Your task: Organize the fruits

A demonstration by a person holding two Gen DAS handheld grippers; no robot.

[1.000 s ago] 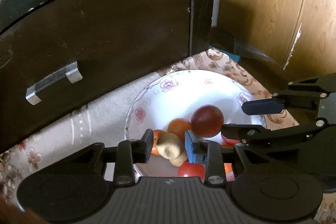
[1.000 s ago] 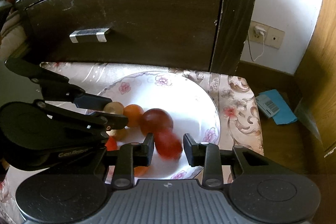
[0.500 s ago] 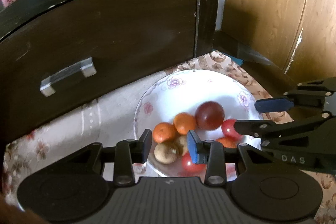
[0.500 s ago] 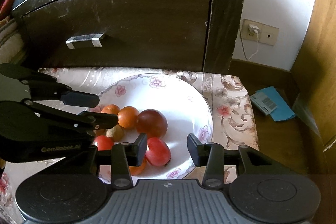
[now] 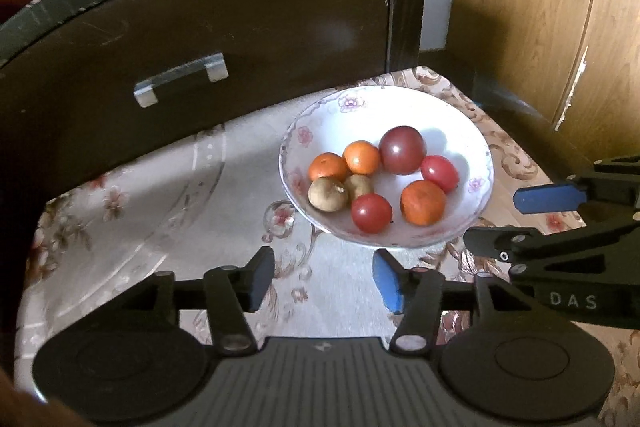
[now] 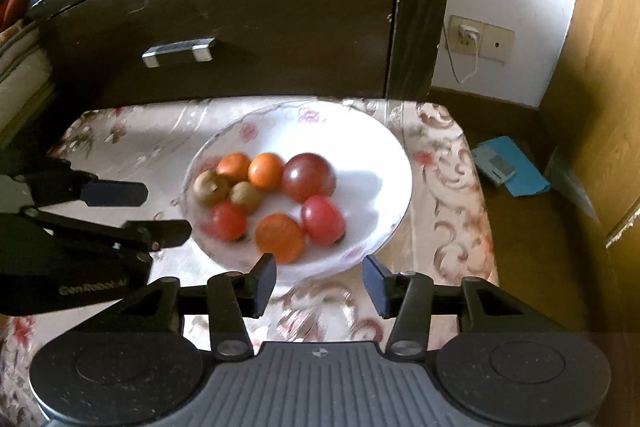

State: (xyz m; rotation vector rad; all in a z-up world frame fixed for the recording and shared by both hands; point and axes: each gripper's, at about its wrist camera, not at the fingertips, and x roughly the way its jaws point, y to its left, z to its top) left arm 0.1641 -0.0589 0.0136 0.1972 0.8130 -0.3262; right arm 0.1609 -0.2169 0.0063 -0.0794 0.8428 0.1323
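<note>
On the worktop (image 5: 120, 211), covered with a flowered cloth, the left tongs (image 5: 323, 277) hang with their blue-padded tips apart and nothing between them, just short of the near rim of the bowl (image 5: 476, 143). The bowl stands a little right of centre in the left wrist view, in front of a dark cabinet (image 5: 240, 27) with a metal handle (image 5: 180, 79).

All the fruit in view lies inside the bowl. Reading it as a clock face from the left camera: two brown fruits (image 5: 328, 194) touch each other at about 8 o'clock, two oranges (image 5: 328, 166) sit side by side near 10, a large dark red fruit (image 5: 402, 149) rests at about 12, a small red one (image 5: 439, 173) lies at 3, a third orange (image 5: 423, 202) at 5, and another red one (image 5: 371, 213) at 6 — packed close, most of them touching a neighbour.

Further right, the right tongs (image 6: 319, 279) are likewise spread wide and empty, hovering at the bowl's near edge; the right wrist view is somewhat blurred.

No loose fruit shows on the cloth, so the gathering looks finished — what is left, if anything, is probably only drawing both tools clear.
</note>
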